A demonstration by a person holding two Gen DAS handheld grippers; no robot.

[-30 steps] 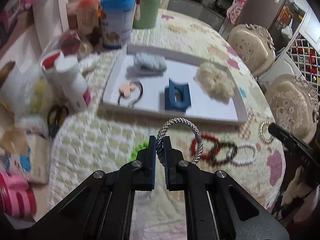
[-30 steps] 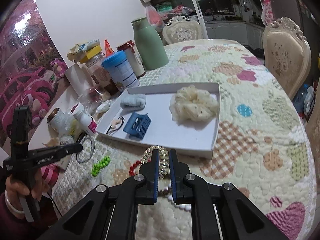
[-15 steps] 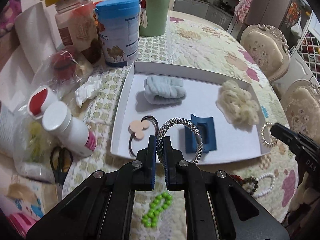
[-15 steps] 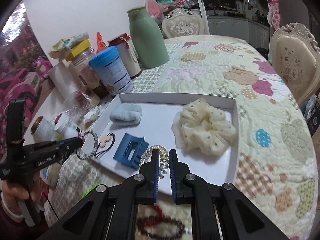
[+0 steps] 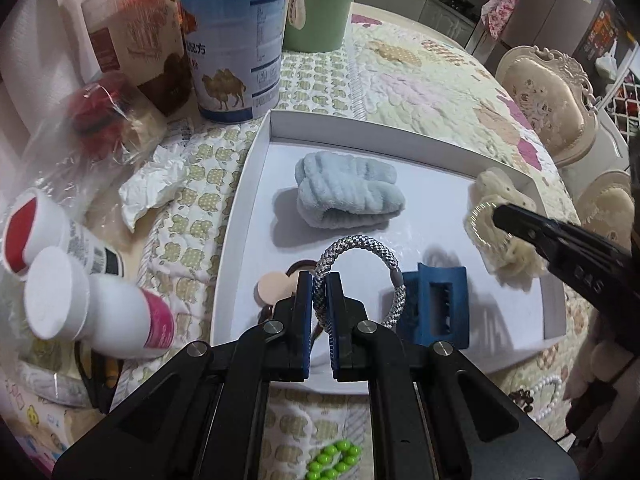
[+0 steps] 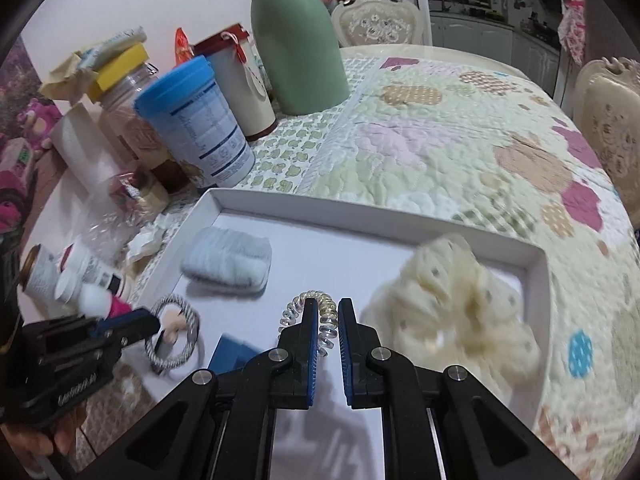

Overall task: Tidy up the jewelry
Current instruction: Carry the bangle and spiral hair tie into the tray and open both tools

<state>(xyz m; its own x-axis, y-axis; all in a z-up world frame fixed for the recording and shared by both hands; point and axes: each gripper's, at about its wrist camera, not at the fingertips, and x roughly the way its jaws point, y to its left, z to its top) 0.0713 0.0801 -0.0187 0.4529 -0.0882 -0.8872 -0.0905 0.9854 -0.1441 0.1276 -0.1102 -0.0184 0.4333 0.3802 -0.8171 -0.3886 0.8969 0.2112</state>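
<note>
Inside white tray (image 5: pixel 554 312): blue towel roll (image 5: pixel 348 188), cream scrunchie (image 6: pixel 460 304), blue claw clip (image 5: pixel 438 306)

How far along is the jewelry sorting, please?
Done: towel roll, scrunchie and blue clip lie in the white tray. In hand: left gripper holds a silver band, right gripper a coil tie. Left: green beads and pearl bracelet outside.
</note>
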